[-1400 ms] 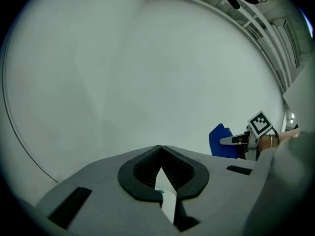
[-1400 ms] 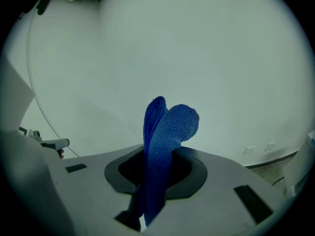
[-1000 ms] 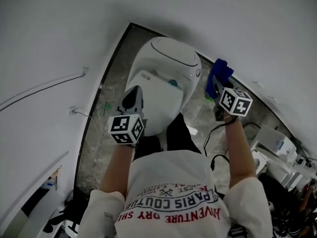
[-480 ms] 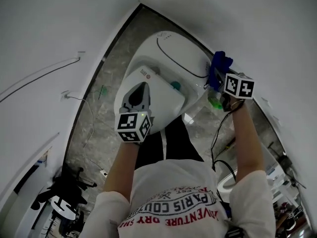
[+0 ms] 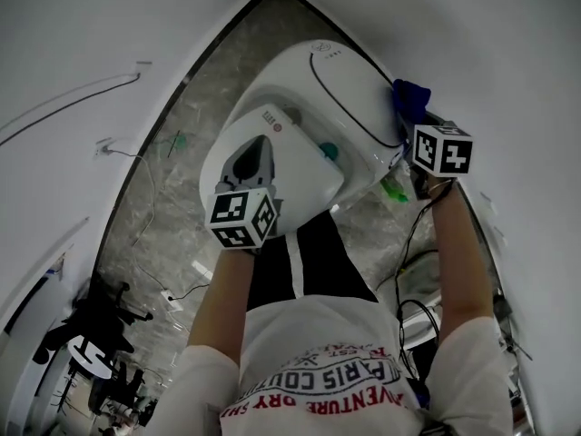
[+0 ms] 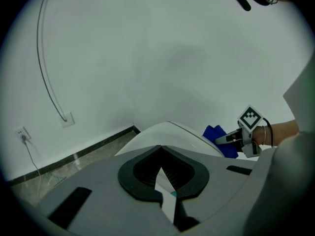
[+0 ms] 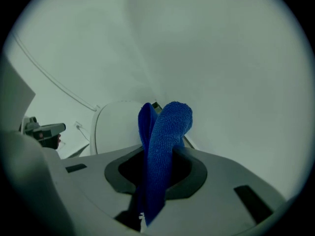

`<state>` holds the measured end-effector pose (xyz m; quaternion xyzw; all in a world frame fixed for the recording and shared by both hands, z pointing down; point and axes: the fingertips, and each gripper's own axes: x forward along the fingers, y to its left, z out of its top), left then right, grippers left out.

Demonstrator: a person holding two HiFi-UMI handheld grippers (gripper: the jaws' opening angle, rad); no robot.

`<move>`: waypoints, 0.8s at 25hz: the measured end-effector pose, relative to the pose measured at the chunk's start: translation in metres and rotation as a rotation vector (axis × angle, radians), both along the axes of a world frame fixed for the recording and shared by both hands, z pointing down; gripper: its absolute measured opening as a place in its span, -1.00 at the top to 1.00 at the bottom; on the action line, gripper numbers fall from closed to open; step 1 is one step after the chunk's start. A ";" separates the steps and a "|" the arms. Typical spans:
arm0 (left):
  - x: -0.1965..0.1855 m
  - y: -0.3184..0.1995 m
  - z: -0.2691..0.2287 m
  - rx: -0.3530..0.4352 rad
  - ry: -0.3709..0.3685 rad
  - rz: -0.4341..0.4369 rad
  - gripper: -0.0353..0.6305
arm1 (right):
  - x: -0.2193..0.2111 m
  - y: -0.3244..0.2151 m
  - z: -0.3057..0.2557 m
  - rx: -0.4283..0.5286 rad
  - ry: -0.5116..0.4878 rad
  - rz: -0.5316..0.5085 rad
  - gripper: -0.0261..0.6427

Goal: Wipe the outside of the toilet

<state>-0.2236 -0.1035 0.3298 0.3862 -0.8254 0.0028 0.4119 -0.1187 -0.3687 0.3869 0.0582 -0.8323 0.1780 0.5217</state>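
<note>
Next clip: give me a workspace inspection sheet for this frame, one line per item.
Surface: white toilet, lid down; no marks visible.
Job's things: blue cloth at the toilet's right side; contact unclear.
Clutter: green scrap on the grey floor.
Grippers: left gripper fingers together, empty, over the toilet; right gripper clamps the cloth.
Cables: wall cable; black lead hanging below the right gripper.
Surroundings: white walls; dark equipment lower left.

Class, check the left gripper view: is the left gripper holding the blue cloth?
No: the left gripper holds nothing, while the blue cloth sits in the right gripper.
</note>
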 end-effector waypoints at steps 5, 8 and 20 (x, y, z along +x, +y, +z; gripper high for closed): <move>-0.009 -0.003 0.003 0.020 -0.007 -0.026 0.88 | -0.023 0.011 -0.003 0.090 0.030 -0.132 0.69; -0.015 -0.004 0.003 0.022 -0.014 -0.030 0.88 | -0.038 0.018 -0.003 0.122 0.039 -0.176 0.69; -0.016 0.019 0.011 0.020 0.007 -0.042 0.88 | -0.103 0.039 0.002 0.202 0.081 -0.346 0.69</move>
